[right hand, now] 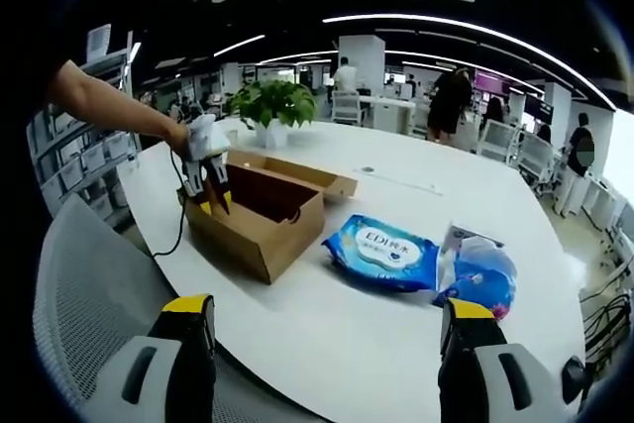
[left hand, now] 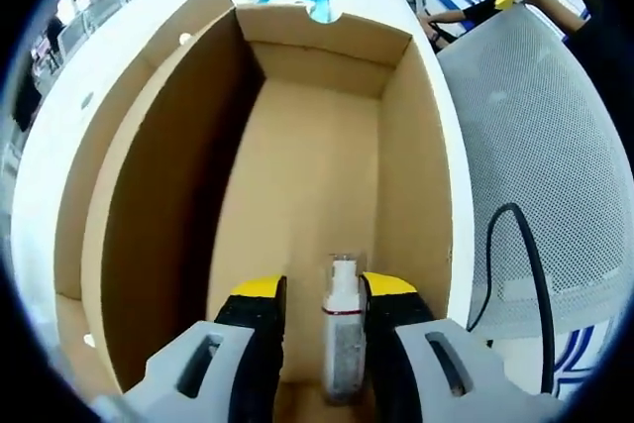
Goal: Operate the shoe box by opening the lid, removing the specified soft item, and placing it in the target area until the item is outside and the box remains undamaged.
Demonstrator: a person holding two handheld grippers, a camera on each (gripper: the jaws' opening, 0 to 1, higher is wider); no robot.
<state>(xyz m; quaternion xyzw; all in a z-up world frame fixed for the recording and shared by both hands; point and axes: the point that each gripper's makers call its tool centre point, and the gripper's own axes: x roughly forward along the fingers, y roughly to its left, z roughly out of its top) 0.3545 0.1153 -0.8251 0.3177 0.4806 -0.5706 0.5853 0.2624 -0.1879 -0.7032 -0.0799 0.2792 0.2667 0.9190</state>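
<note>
1. The shoe box (right hand: 260, 215) is a brown cardboard box standing on the white table (right hand: 327, 334), with its lid (right hand: 297, 173) folded back and lying open on the far side.
2. In the left gripper view, the left gripper (left hand: 324, 296) reaches down into the open shoe box (left hand: 297, 175), and its yellow-tipped jaws close around a small white pump bottle (left hand: 343, 329) that stands upright between them near the box's near end.
3. The bottle touches the jaw on the right of that view; whether the other jaw presses it I cannot tell, though the jaws sit narrow on either side of it.
4. The rest of the box floor is bare cardboard.
5. In the right gripper view, the left gripper (right hand: 211, 190) hangs over the box's left end, held by a person's hand (right hand: 198, 141), with a black cable (right hand: 178, 230) trailing off the table edge.
6. The right gripper (right hand: 327, 319) hovers well away from the box, its jaws spread wide and grasping nothing.
7. A blue wet-wipes pack (right hand: 381, 253) lies on the table just right of the box, and a second blue soft pack (right hand: 480, 279) lies touching it on its right.
8. A potted green plant (right hand: 269, 106) stands on the table beyond the box.
9. A grey mesh chair back (right hand: 74, 294) sits beside the table's near edge.
</note>
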